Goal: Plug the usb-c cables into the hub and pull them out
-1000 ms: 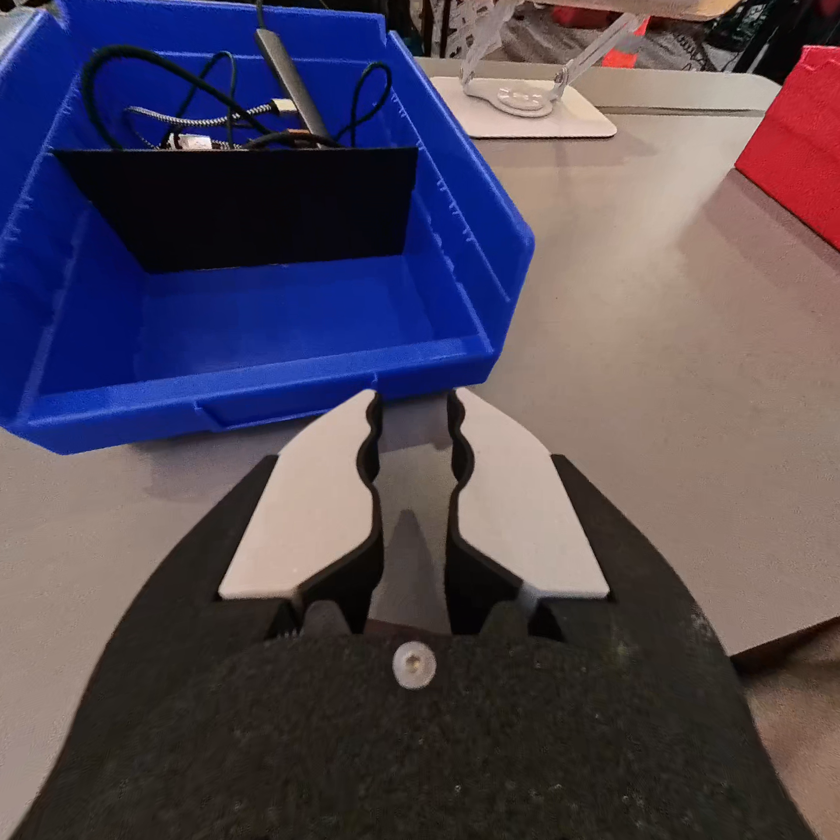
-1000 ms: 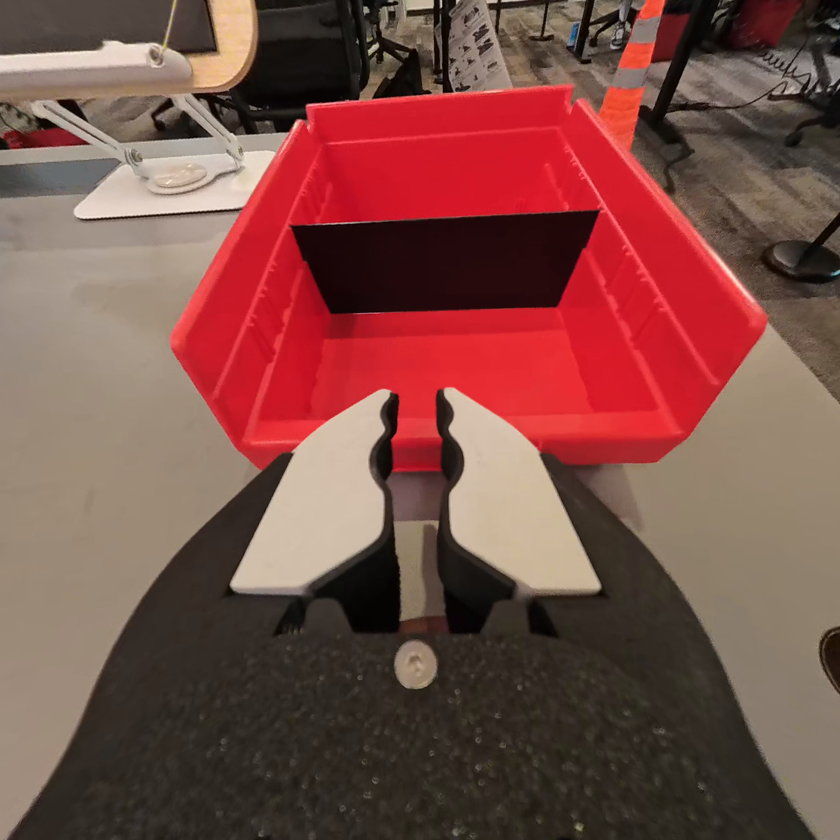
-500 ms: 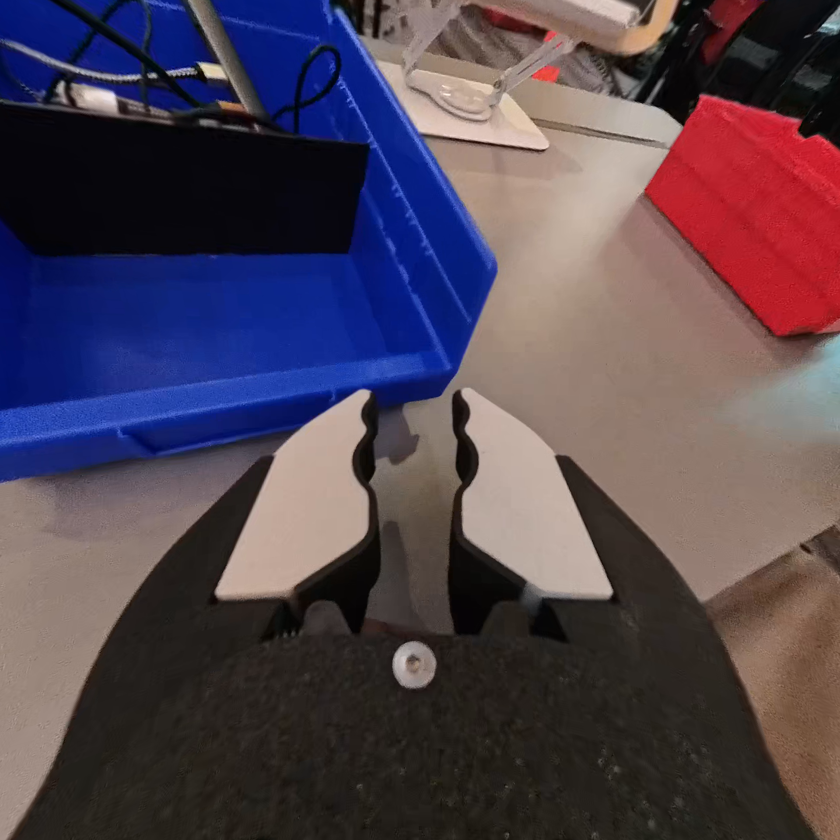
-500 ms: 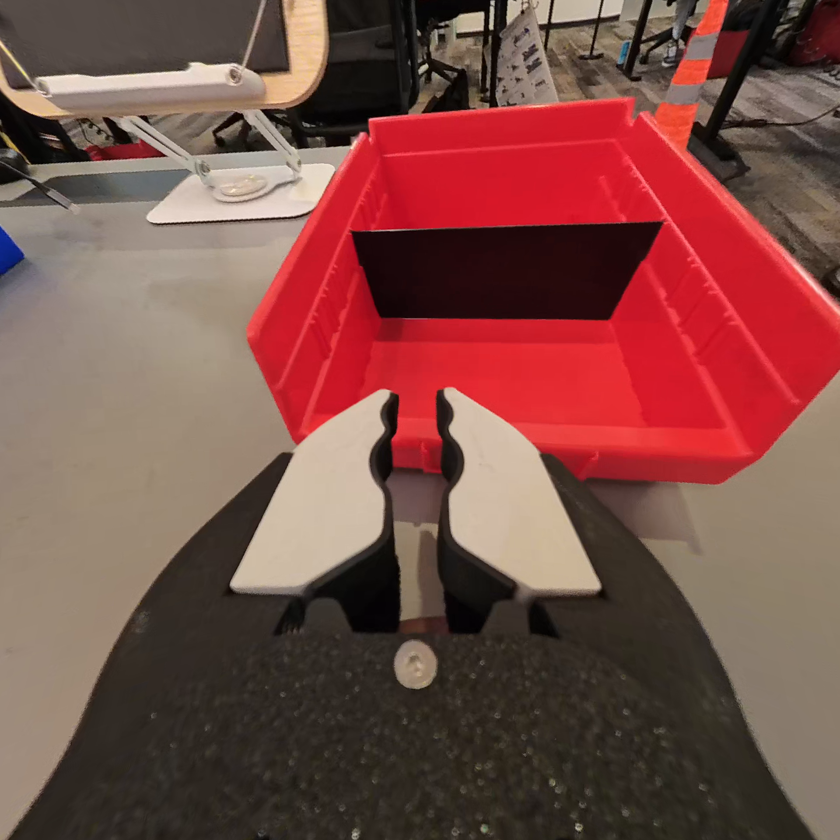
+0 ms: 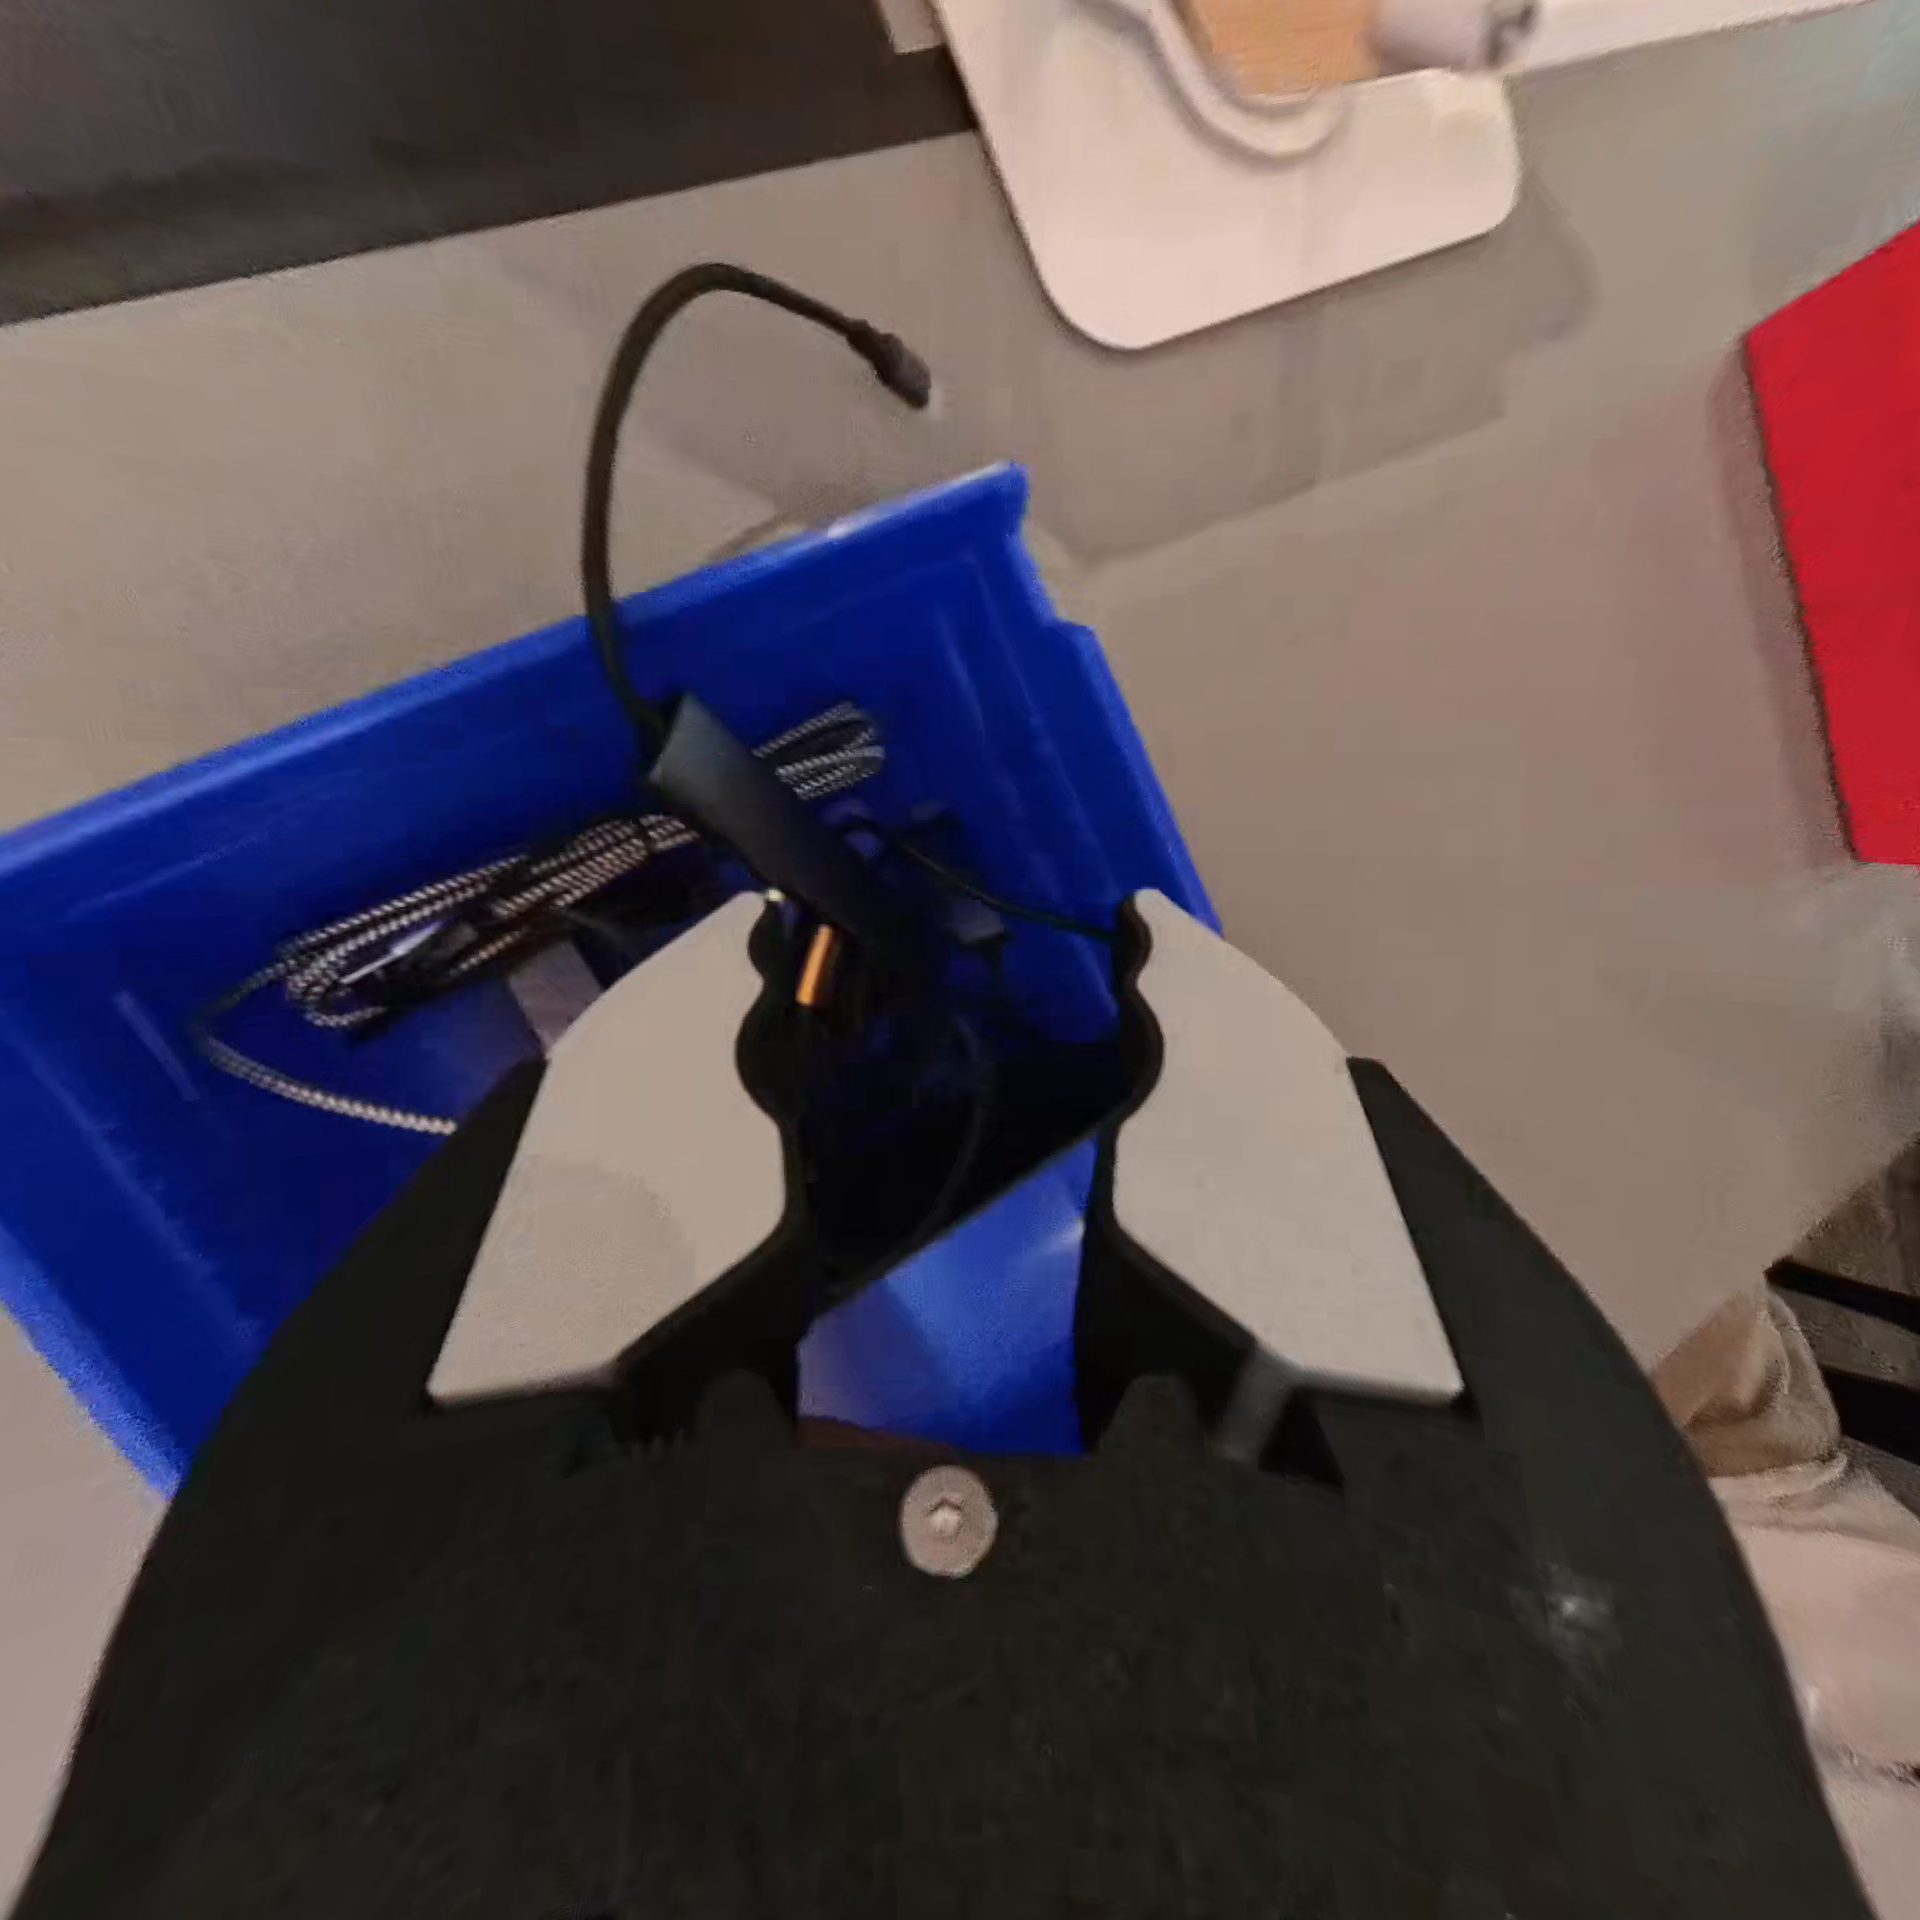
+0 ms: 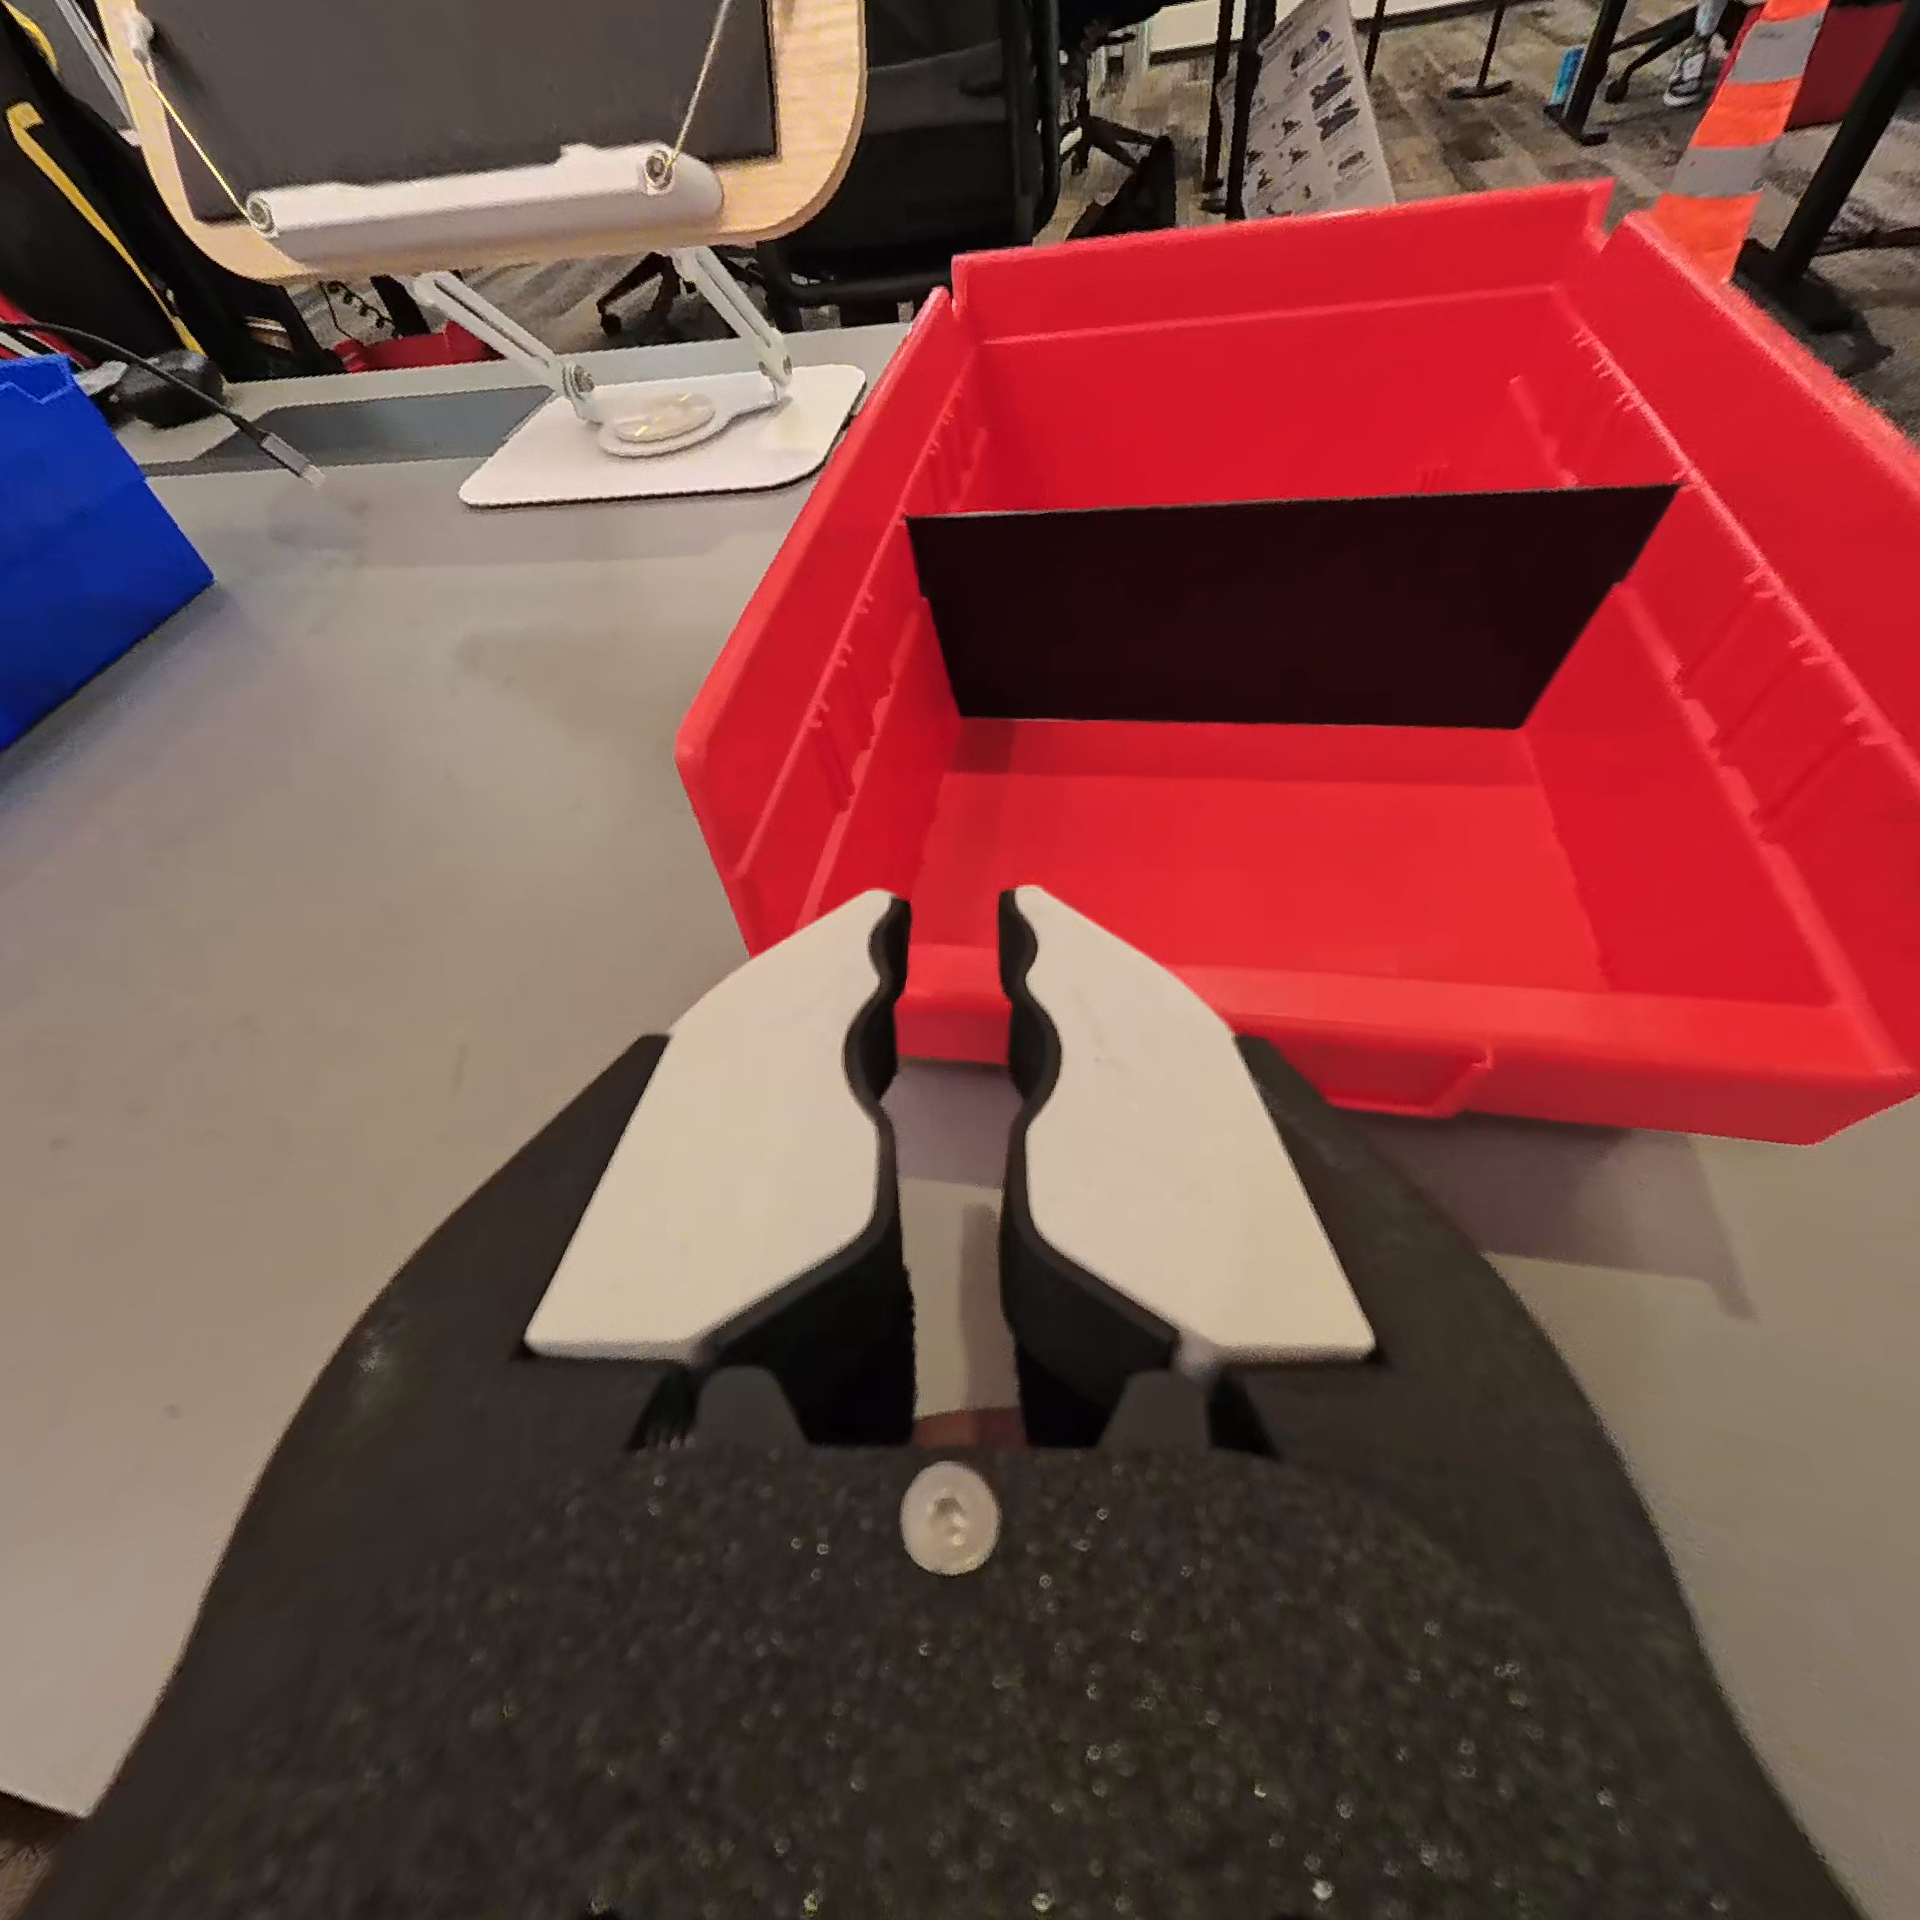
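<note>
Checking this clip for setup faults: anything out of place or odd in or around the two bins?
One oddity: the hub's black lead arches up over the blue bin's back wall, plug dangling outside. The red bin looks empty, nothing spilled.

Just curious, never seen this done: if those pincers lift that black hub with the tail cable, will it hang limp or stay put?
The hub looks rigid and probably light. Its tail cable arcs upward unsupported, so it seems fairly springy, not limp. The braided cable lies tangled beside it and may drag along.
</note>
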`<state>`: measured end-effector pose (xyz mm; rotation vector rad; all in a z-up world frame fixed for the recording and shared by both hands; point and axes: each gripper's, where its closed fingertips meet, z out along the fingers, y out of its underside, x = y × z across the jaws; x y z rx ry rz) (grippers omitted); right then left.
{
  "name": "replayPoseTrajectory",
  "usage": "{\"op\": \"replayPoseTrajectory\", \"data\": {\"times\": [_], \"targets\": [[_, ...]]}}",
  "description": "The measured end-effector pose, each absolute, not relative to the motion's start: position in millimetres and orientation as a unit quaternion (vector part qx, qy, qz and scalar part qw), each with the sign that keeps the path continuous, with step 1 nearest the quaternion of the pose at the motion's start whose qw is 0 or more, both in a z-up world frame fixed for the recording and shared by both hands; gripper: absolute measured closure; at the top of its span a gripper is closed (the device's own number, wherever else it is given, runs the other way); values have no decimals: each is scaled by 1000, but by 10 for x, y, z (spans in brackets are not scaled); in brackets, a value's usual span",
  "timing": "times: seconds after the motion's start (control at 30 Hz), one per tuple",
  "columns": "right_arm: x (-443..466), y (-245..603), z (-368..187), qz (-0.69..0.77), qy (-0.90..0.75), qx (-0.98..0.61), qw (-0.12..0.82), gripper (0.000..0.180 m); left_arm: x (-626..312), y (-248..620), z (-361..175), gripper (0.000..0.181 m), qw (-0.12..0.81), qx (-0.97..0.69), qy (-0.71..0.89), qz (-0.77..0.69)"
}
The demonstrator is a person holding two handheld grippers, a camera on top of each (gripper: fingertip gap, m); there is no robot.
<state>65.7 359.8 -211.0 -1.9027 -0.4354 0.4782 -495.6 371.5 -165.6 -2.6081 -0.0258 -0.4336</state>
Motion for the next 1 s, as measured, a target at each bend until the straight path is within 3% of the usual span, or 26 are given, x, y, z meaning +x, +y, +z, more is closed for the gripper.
{"op": "replayPoseTrajectory", "data": {"times": [0.13, 0.2, 0.27, 0.43, 0.73, 1.0], "targets": [[732, 3570, -2162, 203, -179, -806, 526, 164, -5196, 3899, -2082, 123, 195, -971, -57, -127], [789, 3563, -2169, 210, -170, -808, 523, 164, -5207, 3897, -2247, 139, 183, -971, -77, -133], [841, 3561, -2192, 219, -159, -812, 517, 164, -5197, 3937, -2255, 159, 212, -961, -87, -153], [906, 3550, -2222, 253, -129, -818, 501, 164, -5170, 3926, -1931, 170, 285, -943, -61, -161], [856, 3535, -2193, 264, -127, -815, 500, 164, -5030, 3897, 211, 171, 508, -838, -20, -197], [766, 3498, -2168, 254, -148, -812, 505, 164, -4499, 3765, 2202, 171, 620, -765, 61, -165]]}}
